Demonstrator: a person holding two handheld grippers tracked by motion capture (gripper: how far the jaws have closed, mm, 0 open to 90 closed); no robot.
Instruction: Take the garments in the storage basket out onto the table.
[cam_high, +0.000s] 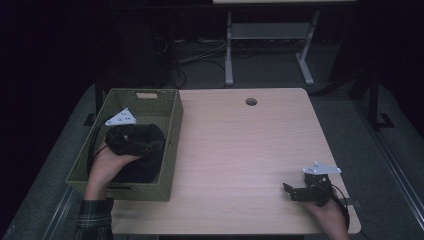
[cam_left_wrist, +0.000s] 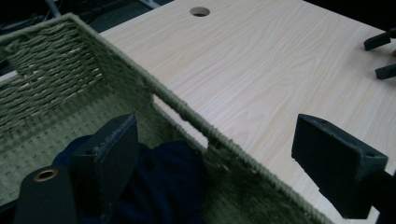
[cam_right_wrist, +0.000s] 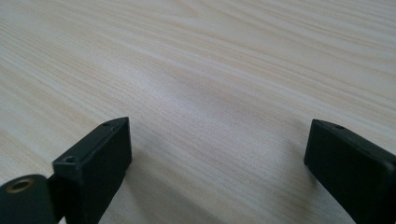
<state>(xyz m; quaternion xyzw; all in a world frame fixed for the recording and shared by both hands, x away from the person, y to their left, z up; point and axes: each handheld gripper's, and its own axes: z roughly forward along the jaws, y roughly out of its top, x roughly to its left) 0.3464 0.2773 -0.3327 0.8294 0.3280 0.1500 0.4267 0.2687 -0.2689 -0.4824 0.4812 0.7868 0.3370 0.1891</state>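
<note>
Navy cloth (cam_left_wrist: 163, 186) inside green woven basket (cam_left_wrist: 51, 60), frame left; left gripper (cam_left_wrist: 215, 163) above, jaws spread; right gripper (cam_right_wrist: 217, 168) unclosed, empty, low over pale wood table (cam_right_wrist: 210, 70)

The left gripper (cam_high: 131, 140), jaws spread wide, hung tilted down in a bare hand (cam_high: 105, 165). The right gripper (cam_high: 292, 191) lay low, jaws likewise parted.

I see a pale wood-grain bench (cam_high: 240, 150) with a round hole (cam_high: 251, 102) near its far edge. A green woven rectangular basket (cam_high: 172, 130) sits on its left side.
</note>
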